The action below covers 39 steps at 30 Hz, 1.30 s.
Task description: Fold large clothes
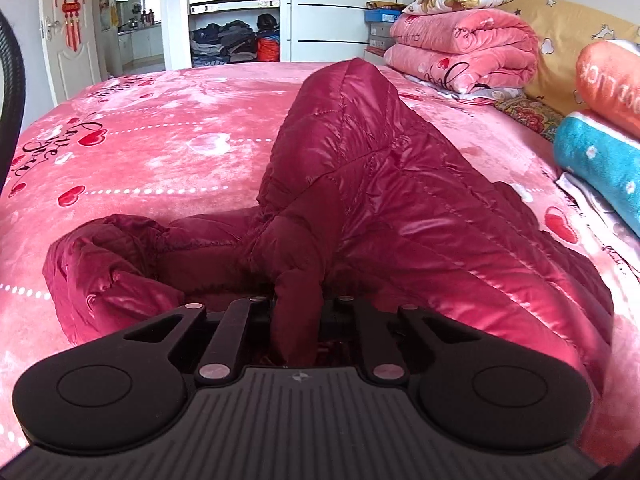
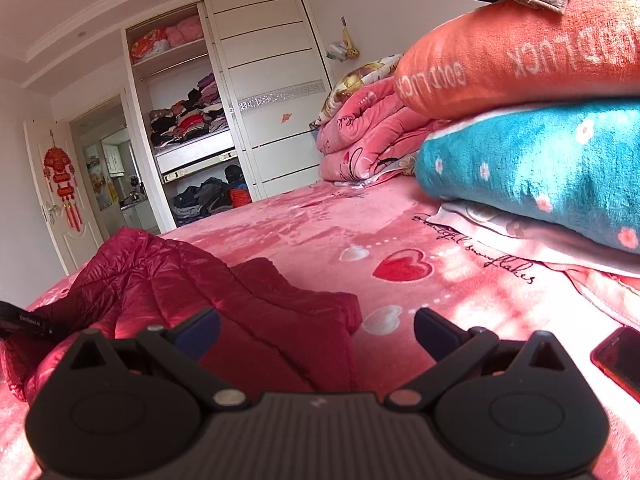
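A dark red quilted down jacket [image 1: 360,184] lies bunched on the pink heart-print bed cover [image 1: 160,140]. My left gripper [image 1: 298,304] is shut on a fold of the jacket, which rises between its jaws and hides the fingertips. In the right wrist view the jacket [image 2: 248,312] lies at the lower left. My right gripper [image 2: 316,332] is open and empty, low over the jacket's right edge and the bed cover [image 2: 440,300], with its left fingertip [image 2: 200,332] over the fabric.
Folded blankets are stacked along the bed's right side: teal [image 2: 540,176] and orange [image 2: 520,64] ones close by, pink ones [image 1: 460,52] farther back. A red phone [image 2: 620,360] lies on the bed at the right. An open wardrobe [image 1: 236,12] and a door [image 1: 68,28] stand beyond the bed.
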Each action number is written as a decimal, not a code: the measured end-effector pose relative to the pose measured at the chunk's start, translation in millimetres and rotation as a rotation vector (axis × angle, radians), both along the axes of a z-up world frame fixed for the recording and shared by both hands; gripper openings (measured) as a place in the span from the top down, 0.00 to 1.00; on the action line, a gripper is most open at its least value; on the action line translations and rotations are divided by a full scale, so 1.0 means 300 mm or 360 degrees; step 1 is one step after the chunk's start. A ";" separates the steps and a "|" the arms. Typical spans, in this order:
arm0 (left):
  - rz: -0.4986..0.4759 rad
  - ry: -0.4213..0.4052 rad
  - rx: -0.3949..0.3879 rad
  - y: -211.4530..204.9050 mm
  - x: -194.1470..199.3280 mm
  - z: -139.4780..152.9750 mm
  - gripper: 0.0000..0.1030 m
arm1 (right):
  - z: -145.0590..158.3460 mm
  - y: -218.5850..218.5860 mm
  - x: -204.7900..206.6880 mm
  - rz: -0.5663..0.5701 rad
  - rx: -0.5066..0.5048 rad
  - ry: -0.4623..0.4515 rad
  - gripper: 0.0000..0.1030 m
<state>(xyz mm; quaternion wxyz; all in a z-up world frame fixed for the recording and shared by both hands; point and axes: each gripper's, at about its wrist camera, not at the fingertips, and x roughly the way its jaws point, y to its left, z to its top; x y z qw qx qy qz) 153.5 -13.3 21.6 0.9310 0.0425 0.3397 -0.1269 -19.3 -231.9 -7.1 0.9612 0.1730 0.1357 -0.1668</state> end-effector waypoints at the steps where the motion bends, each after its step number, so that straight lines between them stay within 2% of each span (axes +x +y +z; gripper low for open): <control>1: -0.0022 0.0005 -0.0023 0.003 -0.031 0.005 0.92 | 0.003 -0.003 0.000 -0.0005 -0.0007 -0.0005 0.01; 7: -0.0153 0.0060 -0.0108 0.001 -0.212 0.014 0.93 | 0.024 0.006 -0.036 0.0010 -0.0046 -0.0105 0.01; 10: -0.0204 0.0091 -0.0154 0.003 -0.301 0.014 0.93 | 0.038 0.004 -0.047 0.0052 -0.0009 -0.0075 0.01; 14: -0.0283 0.0130 -0.0200 0.003 -0.416 0.011 0.93 | 0.057 -0.003 -0.078 0.0014 0.0053 -0.0045 0.01; 21: -0.0425 0.0080 -0.0182 -0.018 -0.598 0.029 0.93 | 0.155 -0.011 -0.154 0.0088 0.0161 -0.0067 0.01; 26: -0.0571 0.0048 -0.0175 -0.044 -0.687 0.028 0.93 | 0.245 0.025 -0.216 0.0259 0.0131 -0.0016 0.01; 32: -0.0758 0.0083 -0.0228 -0.035 -0.756 0.015 0.93 | 0.344 0.111 -0.307 0.0531 0.0127 0.0004 0.01; 39: -0.0881 0.0054 -0.0220 -0.020 -0.758 -0.004 0.92 | 0.452 0.273 -0.367 0.0896 0.0122 0.0027 0.01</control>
